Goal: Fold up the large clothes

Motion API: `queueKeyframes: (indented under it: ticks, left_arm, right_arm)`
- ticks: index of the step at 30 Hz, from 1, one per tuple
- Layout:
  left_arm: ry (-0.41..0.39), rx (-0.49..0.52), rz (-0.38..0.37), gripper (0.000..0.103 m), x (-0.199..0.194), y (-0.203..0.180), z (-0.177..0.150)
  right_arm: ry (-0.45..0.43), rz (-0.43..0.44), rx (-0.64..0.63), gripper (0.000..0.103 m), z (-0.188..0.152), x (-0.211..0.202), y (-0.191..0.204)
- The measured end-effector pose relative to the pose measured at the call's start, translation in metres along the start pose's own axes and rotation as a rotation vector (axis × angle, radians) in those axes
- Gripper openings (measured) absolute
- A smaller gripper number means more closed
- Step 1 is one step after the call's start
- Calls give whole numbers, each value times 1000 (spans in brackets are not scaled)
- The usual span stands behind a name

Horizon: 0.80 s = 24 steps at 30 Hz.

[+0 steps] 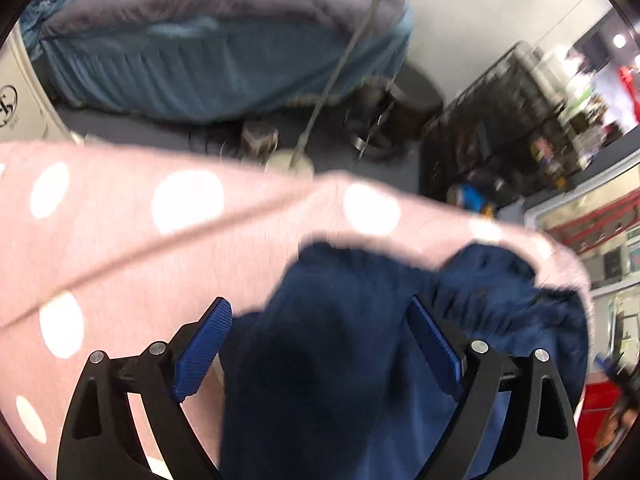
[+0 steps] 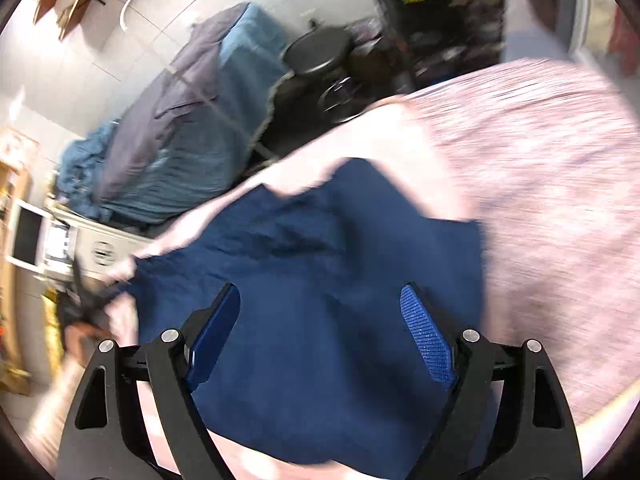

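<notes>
The left gripper (image 1: pixel 322 320) is spread wide, with the navy garment (image 1: pixel 340 360) bunched between its fingers but not pinched. The right gripper (image 2: pixel 320 308) is likewise spread over the same cloth, which lies rumpled on the near part of a pink dotted sheet (image 1: pixel 120 240). Folding looks barely begun: no neat fold shows yet.

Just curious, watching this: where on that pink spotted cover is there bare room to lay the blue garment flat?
Bare pink cover lies left of the navy garment in the left view, and more to its right in the right view. The floor past the edge, by the black stool and shelves, looks crowded.
</notes>
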<state>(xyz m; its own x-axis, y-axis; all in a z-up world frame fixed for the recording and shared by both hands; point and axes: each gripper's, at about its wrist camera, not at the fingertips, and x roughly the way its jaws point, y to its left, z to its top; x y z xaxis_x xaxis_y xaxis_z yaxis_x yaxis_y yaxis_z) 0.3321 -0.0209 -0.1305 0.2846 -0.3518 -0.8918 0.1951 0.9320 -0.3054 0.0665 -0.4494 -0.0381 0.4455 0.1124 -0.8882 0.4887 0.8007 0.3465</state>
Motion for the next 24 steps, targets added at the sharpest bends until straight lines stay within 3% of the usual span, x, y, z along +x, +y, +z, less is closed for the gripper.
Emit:
queueKeyframes:
  ticks: [4, 8, 11, 14, 16, 18, 21, 24]
  left_arm:
    - [-81, -109, 14, 86, -31, 16, 15]
    - [-68, 47, 57, 86, -46, -11, -19]
    - [-44, 241, 125, 87, -49, -42, -70]
    - [-13, 296, 175, 87, -43, -55, -124]
    - [16, 295, 253, 87, -34, -50, -150]
    - [27, 270, 291, 87, -29, -38, -163]
    - [65, 241, 274, 93, -14, -18, -162]
    - [160, 152, 237, 98, 18, 4, -140]
  right_arm:
    - [-14, -147, -148, 82, -47, -13, 5]
    - [-3, -215, -226, 82, -93, -8, 15]
    - [11, -228, -266, 82, -124, -3, 29]
    - [33, -265, -294, 82, -137, 6, 33]
    - [39, -359, -294, 82, -138, 13, 24]
    - [39, -353, -253, 82, -134, 14, 7]
    - [92, -373, -247, 82, -130, 29, -14]
    - [155, -346, -238, 87, -125, 54, -33]
